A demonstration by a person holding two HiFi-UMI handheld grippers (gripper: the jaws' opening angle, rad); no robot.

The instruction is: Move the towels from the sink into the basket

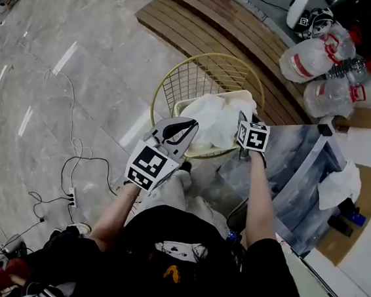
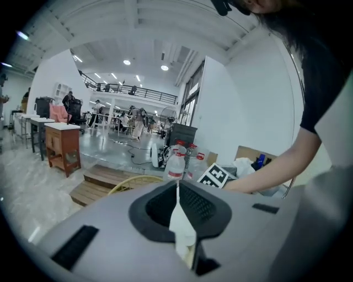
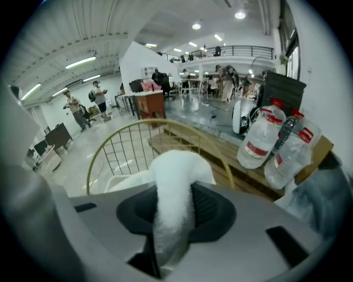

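- Nearest us, at the lower middle of the head view, both arms reach forward so that the two tools meet over one spot.
- Our left tongs are closed on a thin towel edge, with only a sliver of white cloth nipped between the pads. We judge this light pinch is there to steady or spread the cloth, not to carry it.
- Our right tongs are clamped on the towel itself, a thick roll that bulges up past the pads and flops forward. A bunched grab like this takes the weight in one go.
- We cannot tell whether the edge and the roll belong to one towel. In the head view both tongs touch the same white heap at the frame's centre.
- That heap lies inside the basket, just beyond the tips, and the right tool tilts down toward it. We reckon the towel is at the drop point and only letting go remains.
- The sink sits at the lower right, close beside the basket, which keeps the carry short. We see no towel in its basin from here.
- A white cloth drapes over the sink's right edge. It may be another towel left to fetch.
- Farthest off, along the top of the frame, wooden steps and water bottles stand behind the basket, apart from the work.
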